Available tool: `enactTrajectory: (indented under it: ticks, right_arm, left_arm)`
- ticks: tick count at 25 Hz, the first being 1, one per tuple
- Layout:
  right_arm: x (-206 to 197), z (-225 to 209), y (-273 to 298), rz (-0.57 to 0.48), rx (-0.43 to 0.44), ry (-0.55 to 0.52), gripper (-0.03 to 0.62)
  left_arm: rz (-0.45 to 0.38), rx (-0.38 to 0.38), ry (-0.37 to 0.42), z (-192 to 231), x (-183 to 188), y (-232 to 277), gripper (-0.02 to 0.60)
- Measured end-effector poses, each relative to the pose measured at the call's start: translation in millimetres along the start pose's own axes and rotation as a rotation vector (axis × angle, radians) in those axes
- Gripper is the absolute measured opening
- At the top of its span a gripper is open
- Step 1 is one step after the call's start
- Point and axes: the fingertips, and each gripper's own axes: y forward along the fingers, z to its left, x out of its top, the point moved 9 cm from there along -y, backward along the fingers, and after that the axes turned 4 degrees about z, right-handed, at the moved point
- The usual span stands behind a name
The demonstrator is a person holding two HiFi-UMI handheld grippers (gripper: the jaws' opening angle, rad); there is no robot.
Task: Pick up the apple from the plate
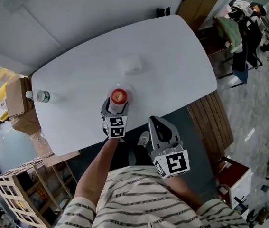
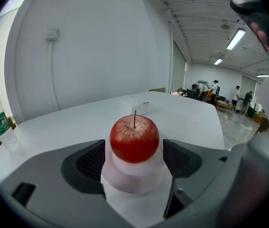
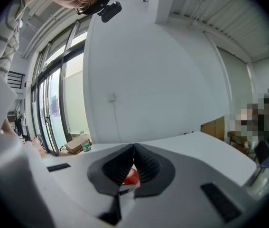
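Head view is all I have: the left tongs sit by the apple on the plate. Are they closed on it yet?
Observer: No. In the left gripper view the left tongs stand open, one pad each side of the apple, neither touching it.
Operator: And the right tongs?
Observer: The right tongs are shut, tips together, holding nothing.
Operator: Is the apple upright?
Observer: Yes, stem straight up, on the white plate.

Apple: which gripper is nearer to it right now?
Left. The left gripper has its open jaws either side of the apple, not touching it; the right gripper sits shut, back off the table.
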Motion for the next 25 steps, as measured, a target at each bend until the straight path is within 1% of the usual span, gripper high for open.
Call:
enactTrajectory:
  ticks: [4, 8, 13, 21, 25]
  right_arm:
    - [-1.0, -2.6, -1.8, 0.006, -0.005, -0.002, 0.014]
    - [-4.7, -3.0, -1.6, 0.011, -0.006, -0.007, 0.012]
    - [-4.3, -2.5, -0.2, 0.019, -0.002, -0.01, 0.014]
    - [-4.4, -3.6, 0.1, 0.023, 0.006, -0.015, 0.012]
    - [-3.3, -4.6, -0.4, 0.023, 0.001, -0.022, 0.014]
  left_arm:
    - [0.002, 0.002, 0.039, -3.7, -2.8, 5.4, 0.367]
    - [-0.013, 0.017, 0.016, -0.1, -5.4, 8.0, 0.367]
    - [-0.028, -0.011, 0.01, 1.7, -4.3, 11.6, 0.367]
    - [-0.044, -0.023, 0.006, 3.4, 1.2, 11.6, 0.356]
    - [-0.044, -0.028, -0.005, 1.4, 3.8, 2.6, 0.356]
